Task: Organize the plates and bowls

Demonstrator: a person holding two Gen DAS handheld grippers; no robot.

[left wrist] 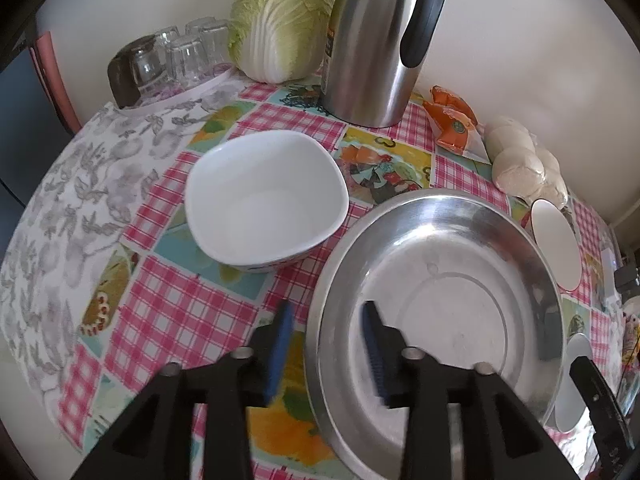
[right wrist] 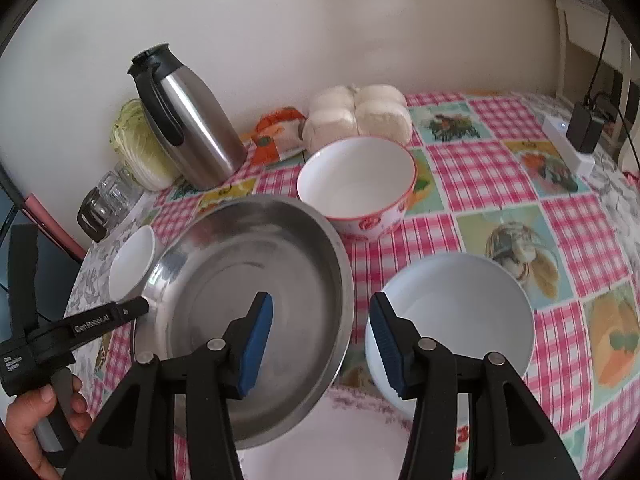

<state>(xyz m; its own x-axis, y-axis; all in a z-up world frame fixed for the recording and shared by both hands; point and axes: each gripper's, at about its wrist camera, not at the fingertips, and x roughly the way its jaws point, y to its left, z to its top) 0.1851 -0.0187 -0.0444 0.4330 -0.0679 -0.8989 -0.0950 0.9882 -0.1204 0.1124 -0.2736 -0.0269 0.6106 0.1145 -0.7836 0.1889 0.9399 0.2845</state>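
A wide steel pan (left wrist: 440, 280) (right wrist: 240, 280) sits on the checked tablecloth between both grippers. My left gripper (left wrist: 326, 344) straddles the pan's left rim, jaws apart, pads clear of the metal. My right gripper (right wrist: 320, 344) straddles the right rim the same way: one pad is over the pan, the other over a plain white bowl (right wrist: 460, 320). Another white bowl (left wrist: 264, 200) (right wrist: 132, 264) stands left of the pan. A red-patterned bowl (right wrist: 356, 184) (left wrist: 556, 240) stands behind it. A white plate (right wrist: 320, 440) lies under the right gripper.
Along the wall stand a steel thermos jug (left wrist: 372, 48), a cabbage (left wrist: 280, 20), upturned glasses (left wrist: 176, 60), an orange packet (left wrist: 452, 120) and bagged buns (right wrist: 360, 116). A power strip with a charger (right wrist: 580, 136) lies far right. A hand (right wrist: 28, 420) grips the left tool's handle.
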